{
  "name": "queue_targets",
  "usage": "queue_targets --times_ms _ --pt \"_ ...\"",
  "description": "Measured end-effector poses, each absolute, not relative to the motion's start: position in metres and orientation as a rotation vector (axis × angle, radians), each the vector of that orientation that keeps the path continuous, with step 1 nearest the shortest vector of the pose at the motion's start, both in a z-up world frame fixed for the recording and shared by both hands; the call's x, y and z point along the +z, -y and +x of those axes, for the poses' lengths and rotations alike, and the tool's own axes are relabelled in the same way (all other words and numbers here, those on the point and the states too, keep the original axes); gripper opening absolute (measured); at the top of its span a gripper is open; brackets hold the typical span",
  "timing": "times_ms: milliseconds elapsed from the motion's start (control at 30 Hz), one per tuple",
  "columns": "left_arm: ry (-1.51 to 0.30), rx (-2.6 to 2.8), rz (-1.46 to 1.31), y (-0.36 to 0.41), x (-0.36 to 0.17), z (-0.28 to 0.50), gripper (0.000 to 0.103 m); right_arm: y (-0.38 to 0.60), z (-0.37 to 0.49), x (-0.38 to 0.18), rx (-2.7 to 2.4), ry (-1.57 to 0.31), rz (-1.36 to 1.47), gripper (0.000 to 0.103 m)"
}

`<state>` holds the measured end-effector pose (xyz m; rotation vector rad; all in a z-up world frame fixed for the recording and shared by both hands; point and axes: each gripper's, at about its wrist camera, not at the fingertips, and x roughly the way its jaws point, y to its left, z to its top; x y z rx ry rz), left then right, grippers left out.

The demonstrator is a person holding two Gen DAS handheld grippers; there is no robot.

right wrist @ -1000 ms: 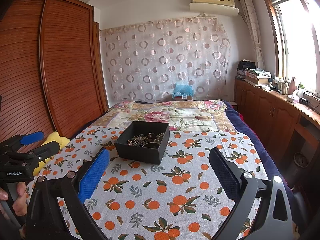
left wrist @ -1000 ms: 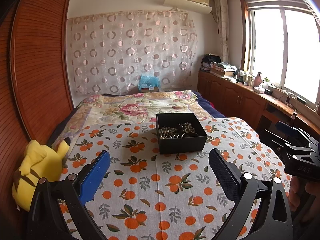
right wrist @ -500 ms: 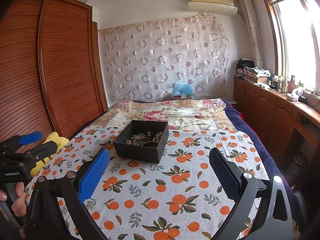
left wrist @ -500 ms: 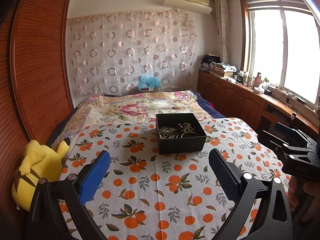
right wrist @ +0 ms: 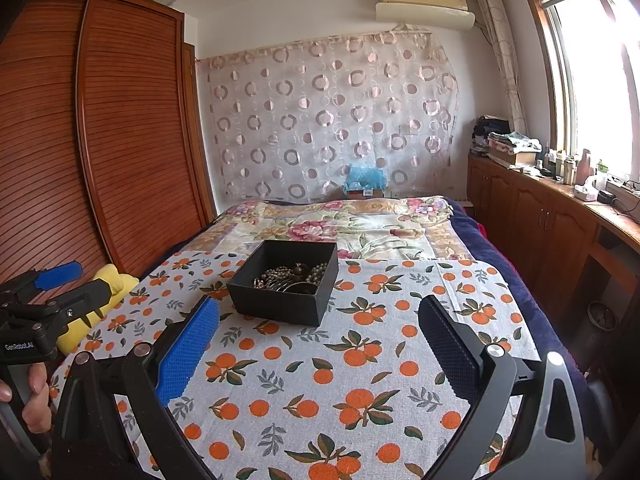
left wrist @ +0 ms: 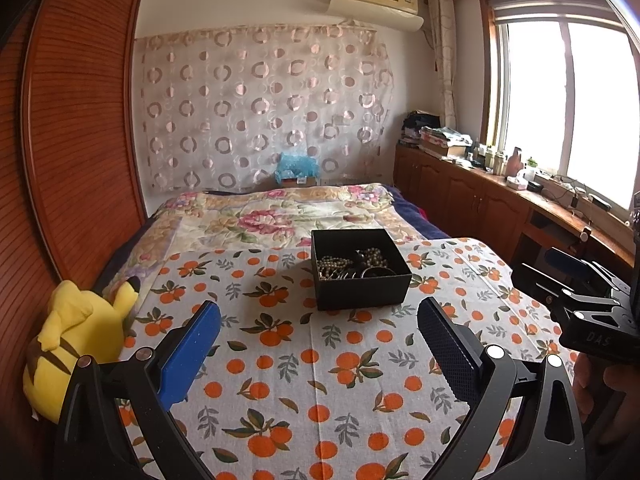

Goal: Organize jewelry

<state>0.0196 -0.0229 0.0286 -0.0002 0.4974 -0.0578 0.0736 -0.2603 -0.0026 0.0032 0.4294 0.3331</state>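
Note:
An open black box [left wrist: 360, 286] sits on the orange-print cloth [left wrist: 320, 360] on the bed. It holds a tangle of bead strings and bangles [left wrist: 352, 266]. The box also shows in the right wrist view [right wrist: 280, 302], with the jewelry [right wrist: 290, 278] inside. My left gripper [left wrist: 318, 316] is open and empty, short of the box. My right gripper [right wrist: 318, 312] is open and empty, just short of the box's near wall. Each gripper shows at the edge of the other's view, the right one [left wrist: 560, 280] and the left one [right wrist: 76, 284].
A yellow plush toy [left wrist: 76, 336] lies at the cloth's left edge by the wooden wardrobe [left wrist: 68, 160]. A floral quilt [left wrist: 280, 216] covers the bed behind the box. Wooden cabinets [left wrist: 480, 204] with clutter run along the right under the window.
Both grippers have drifted slightly; the right one has come a little nearer the box. Both stay open and empty. The box has not moved.

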Motion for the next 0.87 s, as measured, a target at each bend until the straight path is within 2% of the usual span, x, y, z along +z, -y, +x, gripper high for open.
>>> queue_targets --times_ms 867 --pt "-0.495 -0.059 -0.001 0.0221 0.0266 0.0183 0.095 0.2617 0.0742 -0.0012 0.333 -0.430 0.006 0.100"
